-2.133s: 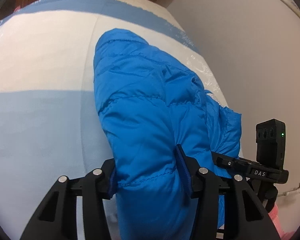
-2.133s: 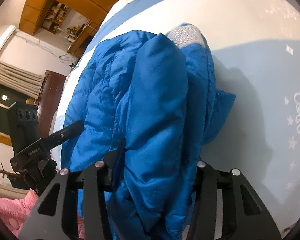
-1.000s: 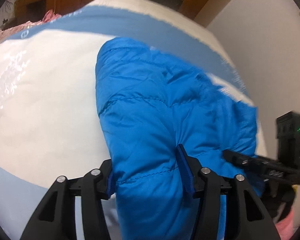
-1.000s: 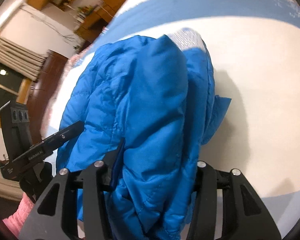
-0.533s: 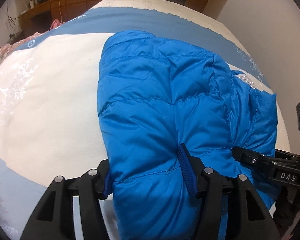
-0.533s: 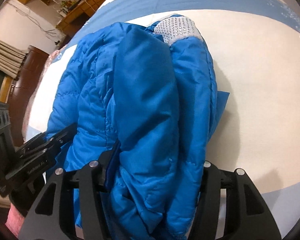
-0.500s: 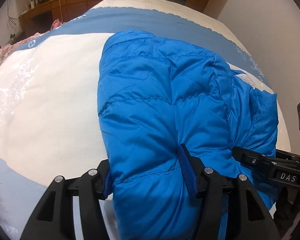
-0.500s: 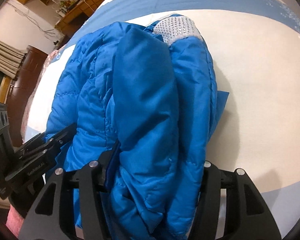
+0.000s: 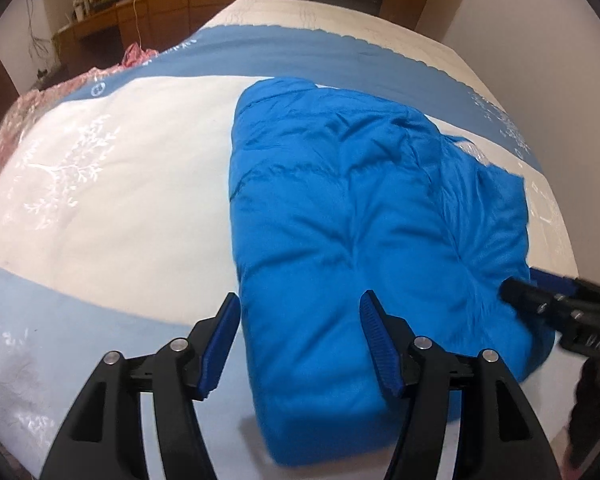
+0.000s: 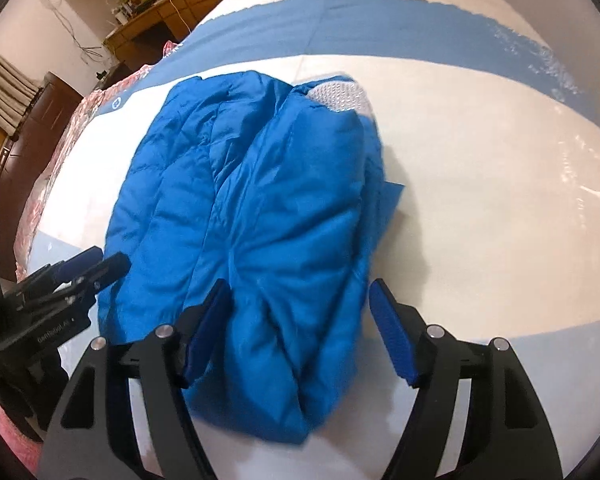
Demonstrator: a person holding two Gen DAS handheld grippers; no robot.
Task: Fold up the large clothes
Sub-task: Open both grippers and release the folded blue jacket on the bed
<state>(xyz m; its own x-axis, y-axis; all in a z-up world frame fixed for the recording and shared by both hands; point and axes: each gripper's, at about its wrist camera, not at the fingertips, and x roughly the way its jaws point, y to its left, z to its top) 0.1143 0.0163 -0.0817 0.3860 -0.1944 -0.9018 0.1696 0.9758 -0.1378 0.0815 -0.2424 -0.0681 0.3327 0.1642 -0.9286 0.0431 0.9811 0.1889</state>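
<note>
Now the blue puffer jacket (image 9: 352, 240) lies folded into a thick bundle on the bed (image 9: 112, 200), resting on the cream band of the bedcover with one end reaching toward the darker blue stripe nearer the headboard. Taking the jacket as the landmark: the left gripper (image 9: 300, 340) hangs over its near end, toward one corner, and the right gripper (image 10: 300, 320) hangs over the same end at the other corner. Each shows in the other's camera, at the jacket's side edge.

Both sets of fingers are opening. On the left, the blue pads stand either side of the jacket's corner with fabric between them, but they no longer pinch it; the outer pad (image 9: 220, 344) is clear of the cloth over the bedcover. On the right, padded fabric also sits between the pads, with a visible gap at the outer pad (image 10: 392, 336).

That placement makes sense: two corners of one edge were the handles for carrying the fold over, and letting go at both together lets the layer settle flat rather than skewed. A grey dotted lining patch (image 10: 340, 96) peeks out at the jacket's far end, so the layers are not perfectly aligned. Puffy filling may spring the fold back up, I judge, and a press-down could be needed.
</note>
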